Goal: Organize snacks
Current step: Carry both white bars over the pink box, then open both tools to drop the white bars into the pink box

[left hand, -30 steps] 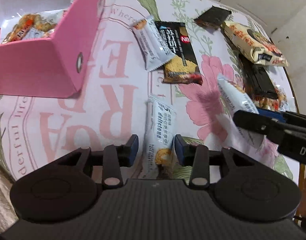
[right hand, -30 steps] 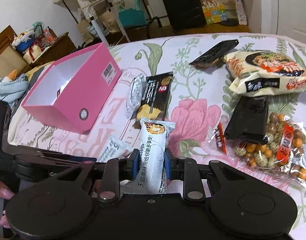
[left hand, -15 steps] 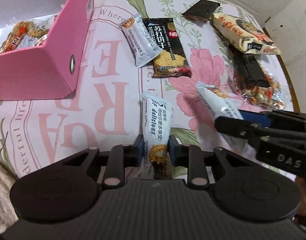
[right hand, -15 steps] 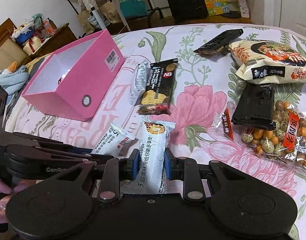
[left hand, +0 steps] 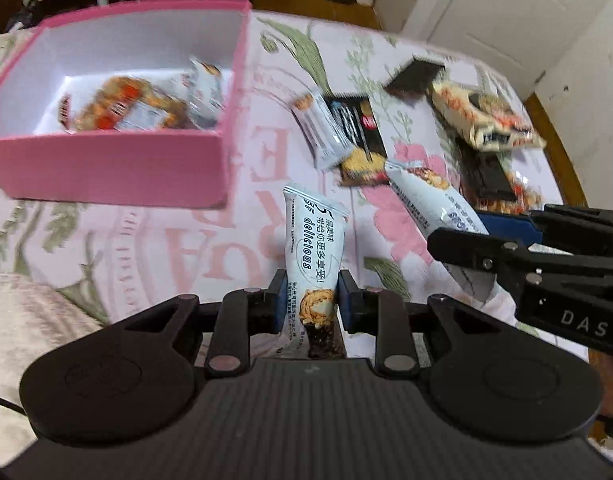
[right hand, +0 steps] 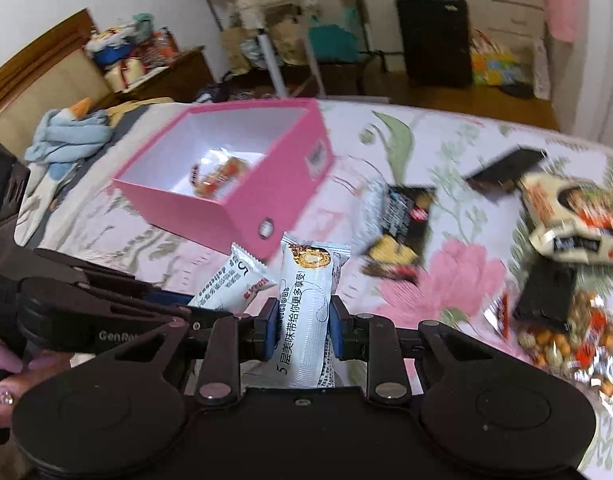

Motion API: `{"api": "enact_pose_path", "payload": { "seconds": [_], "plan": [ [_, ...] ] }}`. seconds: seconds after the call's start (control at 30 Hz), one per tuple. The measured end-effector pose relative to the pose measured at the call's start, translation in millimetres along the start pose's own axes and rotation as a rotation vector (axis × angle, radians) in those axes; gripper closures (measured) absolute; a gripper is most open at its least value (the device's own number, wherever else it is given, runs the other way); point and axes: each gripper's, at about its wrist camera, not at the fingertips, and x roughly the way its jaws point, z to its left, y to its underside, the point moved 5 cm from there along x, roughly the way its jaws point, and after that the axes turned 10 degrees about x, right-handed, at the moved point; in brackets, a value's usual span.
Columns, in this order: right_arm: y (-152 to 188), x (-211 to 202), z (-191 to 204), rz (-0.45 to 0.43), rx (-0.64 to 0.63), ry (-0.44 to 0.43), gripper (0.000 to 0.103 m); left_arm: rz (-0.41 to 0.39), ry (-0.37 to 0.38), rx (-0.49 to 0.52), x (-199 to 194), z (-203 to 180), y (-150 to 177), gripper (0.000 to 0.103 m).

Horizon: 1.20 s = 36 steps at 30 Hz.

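My left gripper (left hand: 309,300) is shut on a white wafer packet (left hand: 312,240), lifted off the flowered tablecloth. My right gripper (right hand: 299,328) is shut on a second white wafer packet (right hand: 306,300), also in the air. Each gripper shows in the other's view: the right one (left hand: 466,248) at the right edge, the left one (right hand: 186,312) at the left. The pink box (left hand: 118,160) stands ahead and to the left, open on top, with a few snacks inside (left hand: 138,108). From the right wrist the pink box (right hand: 266,208) lies just beyond both packets.
On the tablecloth lie a third white packet (left hand: 322,132), a black cracker pack (left hand: 362,148), a noodle bag (left hand: 486,120), dark flat packs (left hand: 486,176) and a bag of nuts (right hand: 566,336). A hand (right hand: 2,368) holds the left gripper. Furniture and a suitcase (right hand: 434,36) stand behind.
The left gripper closed on its packet and lifted it. Both grippers rose with their packets and moved nearer the pink box, whose inside now shows more.
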Motion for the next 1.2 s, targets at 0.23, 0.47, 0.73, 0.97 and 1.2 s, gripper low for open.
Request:
{"api": "enact_pose_path", "payload": {
  "seconds": [0.23, 0.47, 0.73, 0.97, 1.2],
  "plan": [
    [-37, -3, 45, -0.039, -0.095, -0.083, 0.074, -0.099, -0.04, -0.068, -48, 53, -23, 0.078],
    [-91, 48, 85, -0.045, -0.13, -0.19, 0.074, -0.173, -0.138, -0.167, -60, 123, -65, 0.078],
    [-117, 148, 103, 0.06, -0.159, -0.172, 0.074, -0.164, -0.19, -0.298, -9, 193, -96, 0.078],
    [-113, 192, 107, 0.075, -0.205, -0.126, 0.065, -0.106, -0.133, -0.413, 33, 211, -90, 0.07],
    [-99, 140, 103, 0.07, -0.201, -0.127, 0.043, -0.145, -0.13, -0.306, 8, 182, -87, 0.051]
  ]
}}
